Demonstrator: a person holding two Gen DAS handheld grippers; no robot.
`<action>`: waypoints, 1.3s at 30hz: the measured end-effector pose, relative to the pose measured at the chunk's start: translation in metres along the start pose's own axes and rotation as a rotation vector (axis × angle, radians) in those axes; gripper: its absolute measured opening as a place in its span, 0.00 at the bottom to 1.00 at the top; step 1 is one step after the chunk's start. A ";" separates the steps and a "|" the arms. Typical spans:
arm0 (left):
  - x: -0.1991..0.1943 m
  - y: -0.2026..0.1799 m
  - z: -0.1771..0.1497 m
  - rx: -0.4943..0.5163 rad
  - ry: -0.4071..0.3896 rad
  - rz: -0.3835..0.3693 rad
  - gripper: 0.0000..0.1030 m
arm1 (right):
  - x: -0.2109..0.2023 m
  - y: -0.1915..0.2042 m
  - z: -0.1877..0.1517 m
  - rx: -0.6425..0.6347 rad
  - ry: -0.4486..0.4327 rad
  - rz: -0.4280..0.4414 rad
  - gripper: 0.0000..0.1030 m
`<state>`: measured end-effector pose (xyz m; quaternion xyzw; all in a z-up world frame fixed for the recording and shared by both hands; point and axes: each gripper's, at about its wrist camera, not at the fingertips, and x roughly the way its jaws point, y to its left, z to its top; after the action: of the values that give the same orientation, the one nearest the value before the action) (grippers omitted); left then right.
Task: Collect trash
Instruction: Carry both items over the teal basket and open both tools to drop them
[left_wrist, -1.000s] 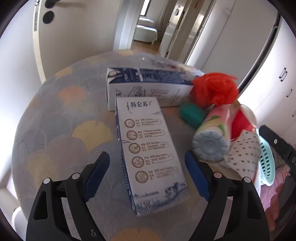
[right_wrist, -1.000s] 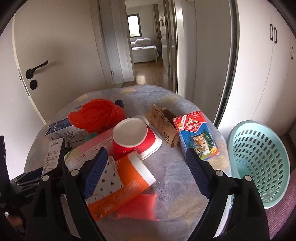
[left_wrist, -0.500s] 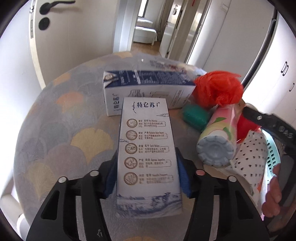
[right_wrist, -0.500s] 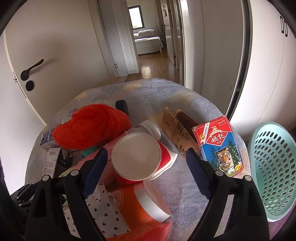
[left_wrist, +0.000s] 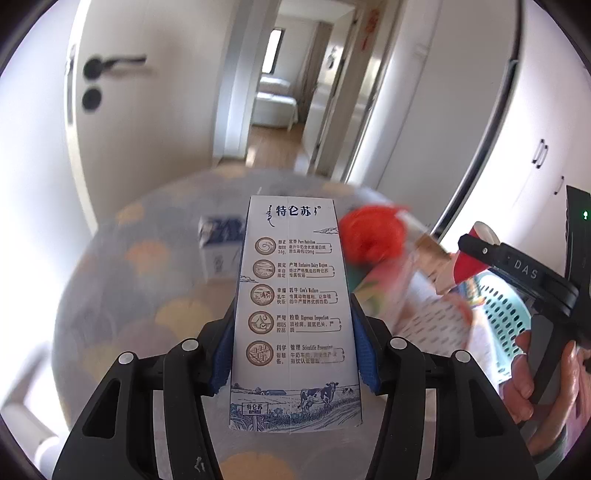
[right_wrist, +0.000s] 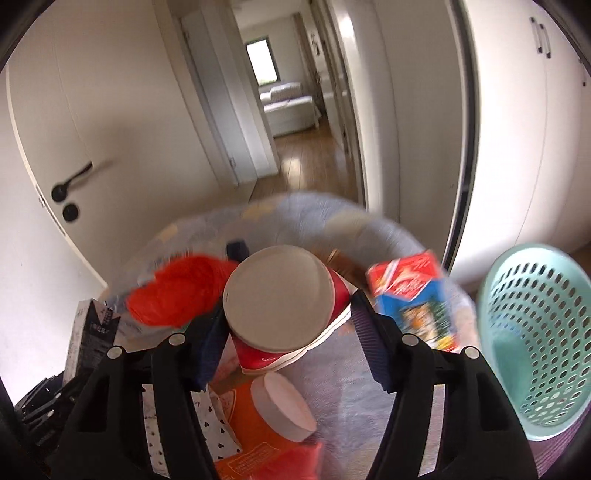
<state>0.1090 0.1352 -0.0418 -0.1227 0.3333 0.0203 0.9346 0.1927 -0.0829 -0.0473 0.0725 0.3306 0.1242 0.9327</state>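
Observation:
My left gripper (left_wrist: 291, 354) is shut on a white and blue milk carton (left_wrist: 291, 295) and holds it above the round table (left_wrist: 129, 295). The same carton (right_wrist: 92, 332) shows at the left edge of the right wrist view. My right gripper (right_wrist: 288, 343) is closing on an upturned red paper cup (right_wrist: 277, 299). Both pads (right_wrist: 369, 343) sit against the cup's sides. In the left wrist view that cup (left_wrist: 469, 266) appears by the right gripper's finger. A teal perforated basket (right_wrist: 535, 350) stands off the table's right side.
Crowded on the table are an orange-red mesh ball (right_wrist: 177, 291), a second milk carton (left_wrist: 218, 243), a tiger-print box (right_wrist: 413, 295), an orange cup lying on its side (right_wrist: 280, 406) and heart-print paper (right_wrist: 218, 417). A hand (left_wrist: 535, 369) holds the right gripper. Doors and a hallway lie behind.
My left gripper shut on the milk carton and raised it off the table. My right gripper moved forward over the pile and its jaws narrowed around the red cup.

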 end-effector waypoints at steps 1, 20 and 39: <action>-0.004 -0.007 0.005 0.011 -0.018 -0.011 0.51 | -0.007 -0.003 0.002 0.005 -0.016 0.000 0.59; 0.018 -0.220 0.021 0.261 -0.044 -0.300 0.51 | -0.126 -0.152 0.013 0.194 -0.230 -0.148 0.59; 0.183 -0.348 -0.042 0.349 0.450 -0.480 0.51 | -0.080 -0.290 -0.054 0.491 -0.011 -0.371 0.59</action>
<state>0.2669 -0.2205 -0.1131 -0.0376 0.4908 -0.2838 0.8229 0.1517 -0.3804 -0.1045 0.2349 0.3533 -0.1321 0.8958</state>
